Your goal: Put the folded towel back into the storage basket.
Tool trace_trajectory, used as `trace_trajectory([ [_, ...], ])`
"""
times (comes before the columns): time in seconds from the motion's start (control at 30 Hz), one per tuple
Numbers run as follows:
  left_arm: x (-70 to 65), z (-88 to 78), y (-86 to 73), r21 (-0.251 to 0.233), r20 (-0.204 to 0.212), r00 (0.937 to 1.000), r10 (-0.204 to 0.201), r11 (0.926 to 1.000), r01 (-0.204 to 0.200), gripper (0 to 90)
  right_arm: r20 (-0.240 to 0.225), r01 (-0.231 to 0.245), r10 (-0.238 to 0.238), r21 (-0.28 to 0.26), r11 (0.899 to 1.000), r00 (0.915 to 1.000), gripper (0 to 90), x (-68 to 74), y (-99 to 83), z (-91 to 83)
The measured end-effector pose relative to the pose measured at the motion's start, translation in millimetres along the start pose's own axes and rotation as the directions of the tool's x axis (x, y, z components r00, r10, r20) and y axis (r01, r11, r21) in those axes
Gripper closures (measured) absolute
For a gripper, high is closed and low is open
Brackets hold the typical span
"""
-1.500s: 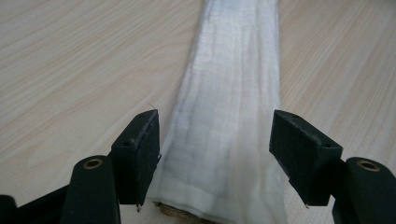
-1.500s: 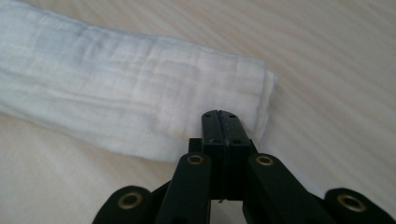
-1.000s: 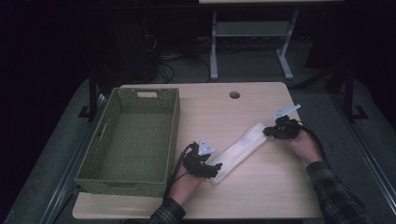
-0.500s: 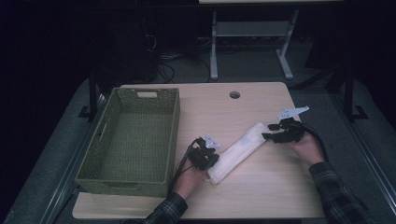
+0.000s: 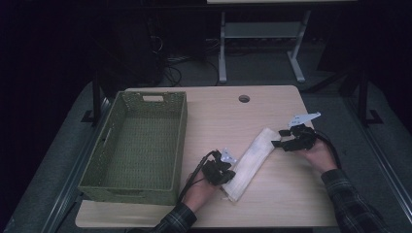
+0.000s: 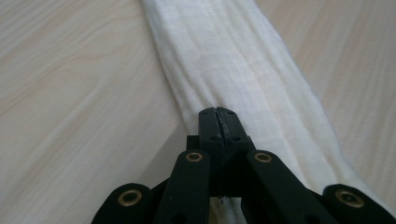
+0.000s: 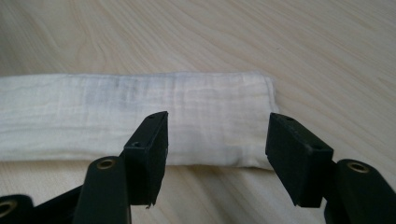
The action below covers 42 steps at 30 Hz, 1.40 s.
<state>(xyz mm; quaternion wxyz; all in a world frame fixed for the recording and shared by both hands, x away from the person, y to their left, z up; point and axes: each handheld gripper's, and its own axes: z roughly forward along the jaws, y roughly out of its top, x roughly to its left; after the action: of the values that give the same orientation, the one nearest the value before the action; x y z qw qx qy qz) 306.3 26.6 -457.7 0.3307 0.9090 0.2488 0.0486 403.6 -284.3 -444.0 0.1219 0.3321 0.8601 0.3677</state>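
Note:
A folded white cloth lies slantwise on the wooden table, its near end by the person's left hand. My left gripper sits at that near end. In the left gripper view its jaws are pressed together on the cloth, pinching the fabric. My right gripper is at the far end. Its jaws have just been opening and stand open. The cloth's end lies flat beyond the gap, untouched by the pads.
A green woven basket stands on the left half of the table, close to the left hand. A round cable hole is near the far edge. Beyond the table is a dark floor with a metal stand.
The left gripper has edged onto the cloth's near end and shut there. The right gripper's jaws have opened off the far end, which now lies flat.

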Motion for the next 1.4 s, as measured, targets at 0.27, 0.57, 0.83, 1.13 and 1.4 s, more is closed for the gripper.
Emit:
trace_trajectory([
  [0.27,-23.8,9.1,5.9,-0.016,0.09,0.9937,0.067,0.9977,-0.066,88.5,-0.013,0.025,-0.025,0.009,1.0,0.9996,35.0,5.3,0.8,3.7],
  [0.57,-47.6,22.6,18.2,-0.025,0.159,0.975,0.155,0.9879,-0.153,87.7,-0.024,0.034,-0.034,0.01,0.999,0.9992,33.2,8.1,0.9,7.1],
  [0.83,-62.0,35.2,30.5,-0.041,0.193,0.9612,0.198,0.9803,-0.193,86.0,-0.014,0.041,-0.041,0.028,0.999,0.9991,32.7,9.2,0.2,10.5],
  [1.13,-48.1,27.6,45.6,-0.063,0.186,0.9522,0.243,0.97,-0.235,51.4,-0.018,0.029,-0.029,0.021,0.999,0.9994,32.3,7.2,-0.2,6.2],
  [1.4,-43.6,39.5,63.5,-0.084,0.23,0.8972,0.377,0.9261,-0.368,24.5,-0.011,0.015,-0.015,0.009,1.0,0.9998,32.3,4.7,-1.0,4.7],
])
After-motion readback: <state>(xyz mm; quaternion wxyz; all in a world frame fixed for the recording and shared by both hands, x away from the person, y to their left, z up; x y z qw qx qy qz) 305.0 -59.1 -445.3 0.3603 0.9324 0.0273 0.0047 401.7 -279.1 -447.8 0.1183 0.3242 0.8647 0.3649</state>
